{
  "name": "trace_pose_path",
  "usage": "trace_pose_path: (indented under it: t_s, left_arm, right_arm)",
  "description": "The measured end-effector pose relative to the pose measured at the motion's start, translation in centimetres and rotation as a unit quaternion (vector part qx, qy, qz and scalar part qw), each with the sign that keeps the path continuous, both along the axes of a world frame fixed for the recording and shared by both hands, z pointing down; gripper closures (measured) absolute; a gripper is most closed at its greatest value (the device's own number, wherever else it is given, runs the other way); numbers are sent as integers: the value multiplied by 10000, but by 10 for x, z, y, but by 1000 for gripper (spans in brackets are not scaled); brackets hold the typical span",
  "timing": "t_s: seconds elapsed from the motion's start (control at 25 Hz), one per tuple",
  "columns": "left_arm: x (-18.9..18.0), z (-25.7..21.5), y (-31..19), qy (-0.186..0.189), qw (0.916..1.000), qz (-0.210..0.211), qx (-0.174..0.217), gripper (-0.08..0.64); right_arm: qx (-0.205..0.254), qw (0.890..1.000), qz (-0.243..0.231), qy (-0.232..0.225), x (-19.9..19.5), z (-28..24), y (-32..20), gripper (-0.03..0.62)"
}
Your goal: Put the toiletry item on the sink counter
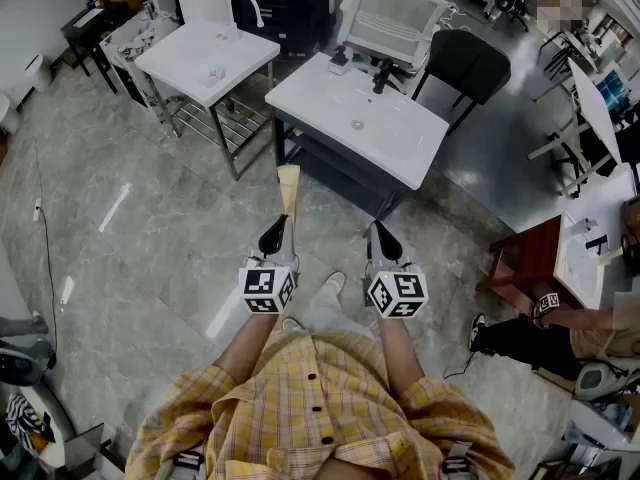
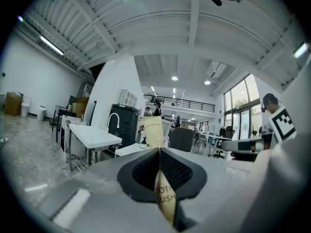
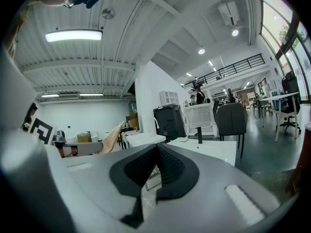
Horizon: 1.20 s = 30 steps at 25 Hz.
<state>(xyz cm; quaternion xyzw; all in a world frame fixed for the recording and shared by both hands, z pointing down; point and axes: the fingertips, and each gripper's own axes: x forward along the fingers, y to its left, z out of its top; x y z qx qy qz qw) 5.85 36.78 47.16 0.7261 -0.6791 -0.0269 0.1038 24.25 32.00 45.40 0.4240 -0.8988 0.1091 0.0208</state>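
Observation:
A flat tan toothbrush packet (image 1: 289, 189) sticks out forward from my left gripper (image 1: 277, 224), which is shut on its near end. In the left gripper view the packet (image 2: 152, 134) stands on edge, pinched between the dark pads of the left gripper (image 2: 159, 153). The white sink counter (image 1: 397, 149) with a black faucet (image 1: 380, 75) stands a step ahead of both grippers, and it shows beyond the packet (image 2: 127, 150). My right gripper (image 1: 377, 230) is level beside the left one, shut and empty. In its own view the right gripper (image 3: 156, 148) has its pads meeting at the tips.
A second white sink table (image 1: 185, 68) with a curved white tap stands at the back left. Behind the counter are a white crate (image 1: 392, 13) and a dark chair (image 1: 468, 67). A seated person (image 1: 560, 320) and a reddish stool (image 1: 520, 258) are at the right.

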Motion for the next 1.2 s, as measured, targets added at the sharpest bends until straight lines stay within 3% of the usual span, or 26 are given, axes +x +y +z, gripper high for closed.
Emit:
trace_pose_path:
  t_s: [0.32, 0.68, 1.2]
  left_arm:
    - [-7, -1, -3, -74, 10000, 25, -19, 555]
    - [-37, 7, -40, -113, 9999, -34, -102, 555]
    - [-97, 14, -186, -358, 9989, 155, -273, 555]
  right_arm:
    - [-84, 9997, 30, -209, -5, -4, -7, 594]
    - [-86, 9998, -125, -90, -47, 4, -46, 592]
    - [-143, 9996, -88, -221, -121, 10, -195, 592]
